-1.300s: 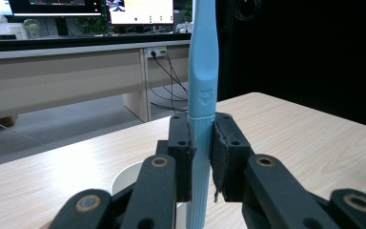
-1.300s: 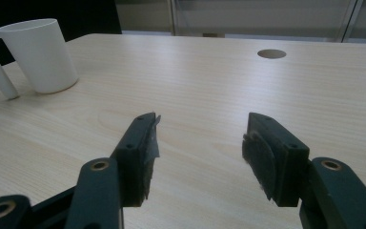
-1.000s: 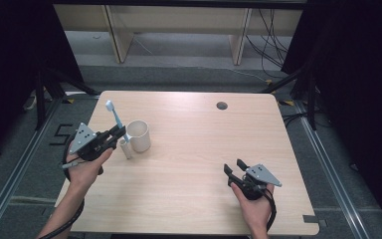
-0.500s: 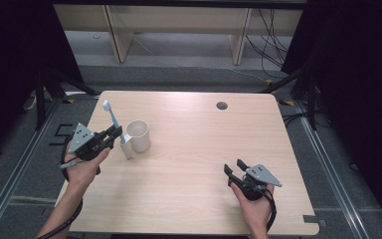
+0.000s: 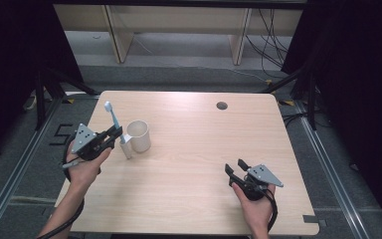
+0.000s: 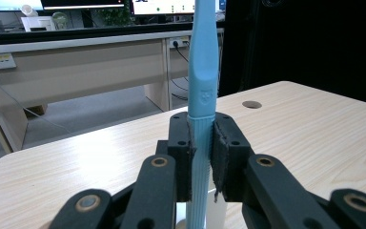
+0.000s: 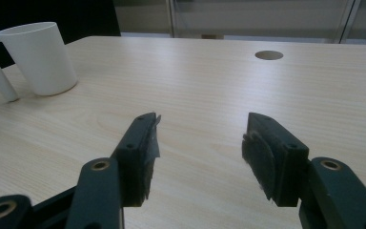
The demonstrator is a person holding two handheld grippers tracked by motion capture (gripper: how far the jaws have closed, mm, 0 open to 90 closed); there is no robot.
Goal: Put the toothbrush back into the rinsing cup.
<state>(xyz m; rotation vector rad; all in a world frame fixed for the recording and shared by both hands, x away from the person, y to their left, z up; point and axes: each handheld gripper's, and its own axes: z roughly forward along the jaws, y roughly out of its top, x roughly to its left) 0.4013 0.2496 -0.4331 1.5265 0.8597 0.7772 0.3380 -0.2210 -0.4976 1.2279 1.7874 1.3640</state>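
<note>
My left gripper (image 5: pixel 110 135) is shut on the ribbed handle of a light-blue toothbrush (image 5: pixel 113 119), which stands nearly upright, head up and leaning slightly back. In the left gripper view the toothbrush (image 6: pixel 202 95) rises between the two pads, gripped low on its handle. A white cup (image 5: pixel 139 135) with a long handle (image 5: pixel 126 149) stands just right of the toothbrush. My right gripper (image 5: pixel 234 166) rests low at the table's near right, open with nothing between its pads (image 7: pixel 198 157). It looks across at the cup (image 7: pixel 40 57).
The pale wooden table (image 5: pixel 194 149) has a round cable hole (image 5: pixel 222 105) near its far edge. Dark stands and cables lie on the floor around it, and wooden shelving stands behind.
The toothbrush in my left gripper has shifted only slightly beside the cup. The right gripper has kept still.
</note>
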